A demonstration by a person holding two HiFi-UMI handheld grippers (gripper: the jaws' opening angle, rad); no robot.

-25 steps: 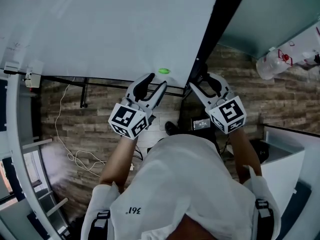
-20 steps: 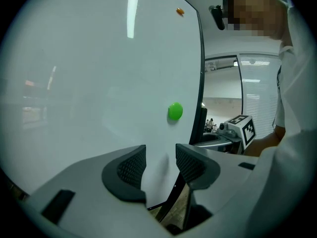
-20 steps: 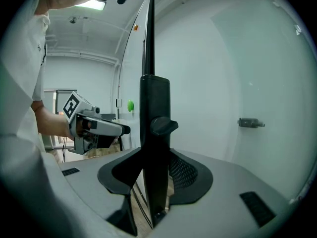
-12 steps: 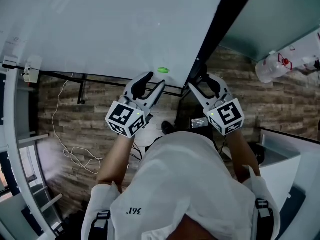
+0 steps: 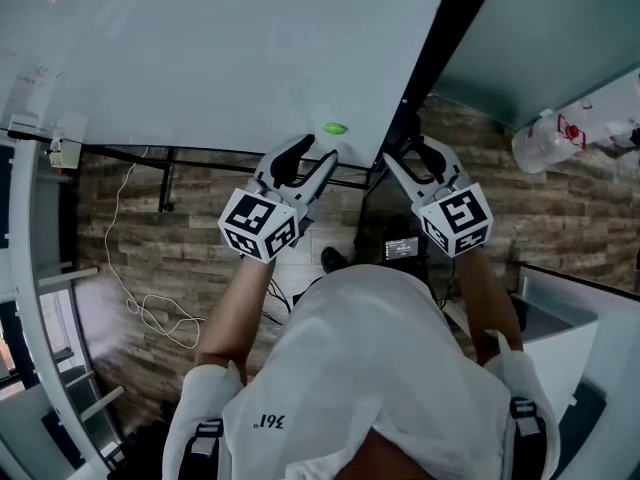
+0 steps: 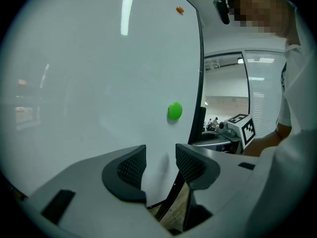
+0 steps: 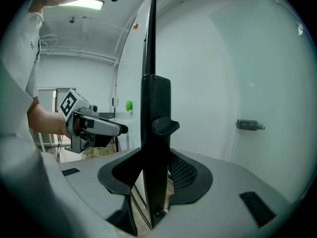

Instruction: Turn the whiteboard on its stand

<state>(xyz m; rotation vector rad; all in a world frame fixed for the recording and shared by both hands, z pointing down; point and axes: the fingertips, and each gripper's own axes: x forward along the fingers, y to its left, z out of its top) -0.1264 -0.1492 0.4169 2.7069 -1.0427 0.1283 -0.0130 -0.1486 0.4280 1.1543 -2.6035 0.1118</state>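
Right gripper (image 7: pixel 154 162) jaws clamped on the black side post (image 7: pixel 156 93) of the upright whiteboard (image 6: pixel 99 83), one knob (image 7: pixel 163 125) just above; left gripper (image 6: pixel 161 155) jaws apart, nothing gripped, facing the board's lower corner by one green magnet (image 6: pixel 174 111); one orange magnet (image 6: pixel 179 9) higher up, one white cable (image 5: pixel 150 311) on the floor (image 5: pixel 190 253).

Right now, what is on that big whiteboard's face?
On the whiteboard: a small round green magnet near its black side frame, and a tiny orange dot higher up. The left gripper covers its lowest strip.

Wood-plank floor (image 5: pixel 130 258), white cable (image 5: pixel 165 318) looped on it, perhaps a black stand foot (image 5: pixel 167 193).
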